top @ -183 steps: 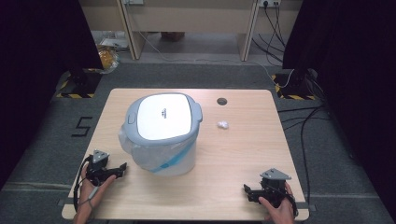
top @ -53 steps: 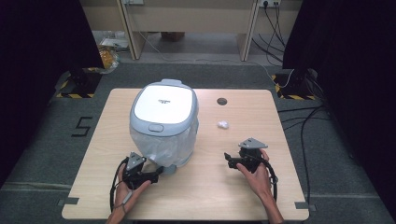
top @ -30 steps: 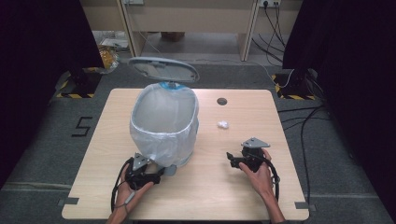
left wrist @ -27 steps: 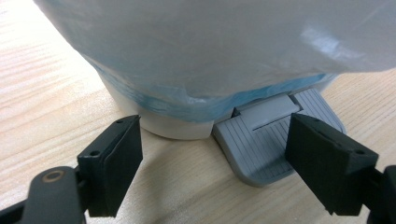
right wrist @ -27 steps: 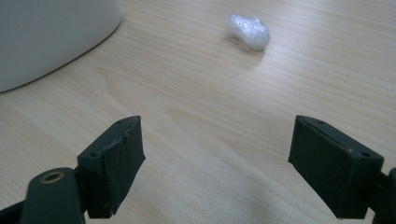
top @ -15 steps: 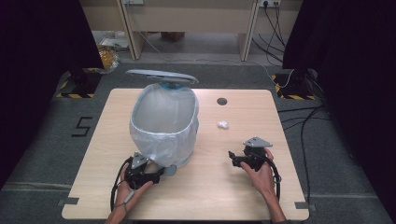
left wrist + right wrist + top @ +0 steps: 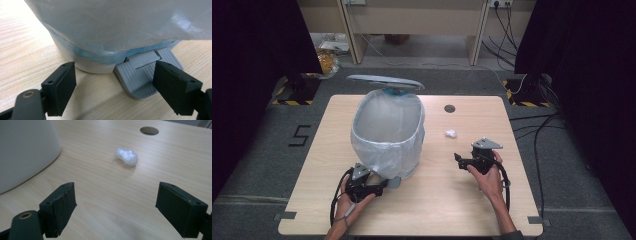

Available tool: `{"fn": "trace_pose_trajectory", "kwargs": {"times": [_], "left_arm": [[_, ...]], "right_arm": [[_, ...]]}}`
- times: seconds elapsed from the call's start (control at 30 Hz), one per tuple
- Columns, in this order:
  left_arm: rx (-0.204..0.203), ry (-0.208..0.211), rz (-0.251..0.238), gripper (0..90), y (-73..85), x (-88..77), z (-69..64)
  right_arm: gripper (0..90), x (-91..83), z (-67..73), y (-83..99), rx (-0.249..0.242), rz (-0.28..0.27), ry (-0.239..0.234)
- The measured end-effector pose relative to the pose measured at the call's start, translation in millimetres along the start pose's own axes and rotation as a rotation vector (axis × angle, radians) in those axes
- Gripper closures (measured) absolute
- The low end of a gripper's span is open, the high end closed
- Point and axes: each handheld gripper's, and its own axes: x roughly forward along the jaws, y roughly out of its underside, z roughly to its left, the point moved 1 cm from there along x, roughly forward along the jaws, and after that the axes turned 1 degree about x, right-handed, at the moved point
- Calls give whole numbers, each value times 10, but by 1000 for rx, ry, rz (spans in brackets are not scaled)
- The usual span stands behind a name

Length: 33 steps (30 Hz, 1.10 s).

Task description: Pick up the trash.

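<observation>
A white pedal bin (image 7: 387,135) lined with a clear bag stands left of the table's middle, its grey lid (image 7: 384,82) swung up at the back. My left gripper (image 7: 379,187) lies at the bin's front foot, open. In the left gripper view its jaws (image 7: 115,68) stand wide apart, and the right one lies over the grey ribbed pedal (image 7: 140,77). My right gripper (image 7: 458,160) is open and empty on the right side and points at a small white crumpled wad (image 7: 450,133). In the right gripper view the wad (image 7: 126,156) lies ahead, beyond the open gripper (image 7: 116,187).
A round cable hole (image 7: 449,108) is in the tabletop behind the wad. The bin's white wall (image 7: 25,152) is close on the left in the right gripper view. Bare wood (image 7: 437,210) lies between the two hands. Cables run over the floor at the right.
The bin's lid, shut about two seconds ago, has swung up and now stands open at the back. Both hands have come in from the front corners; the right one edged slightly right.
</observation>
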Motion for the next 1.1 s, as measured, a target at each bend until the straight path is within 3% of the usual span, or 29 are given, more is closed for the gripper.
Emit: {"fn": "trace_pose_trajectory", "kwargs": {"times": [0.1,0.13,0.2,0.23,0.33,0.47,0.5,0.6,0.8,1.1], "left_arm": [[1,-1,-1,181,1,0,-1],[1,-1,0,181,0,0,-1],[1,0,0,181,-1,1,0],[0,1,0,181,0,1,1],[0,1,0,181,0,0,1],[1,0,-1,181,0,0,-1],[1,0,-3,181,1,1,-1],[1,-1,-1,181,0,0,-1],[0,0,0,181,0,0,0],[-1,2,1,181,0,0,2]], "right_arm": [[161,48,-8,-50,23,-24,-12],[153,88,-16,-79,12,-10,-14],[164,148,-32,-140,6,-33,13],[165,217,-52,-189,22,-38,-4],[184,291,-67,-231,19,-42,15],[251,492,-104,-316,16,-15,14],[281,578,-114,-343,-10,2,27],[295,660,-123,-377,-15,16,28],[434,905,-122,-506,-50,50,19],[504,1140,-189,-476,-59,112,22]]}}
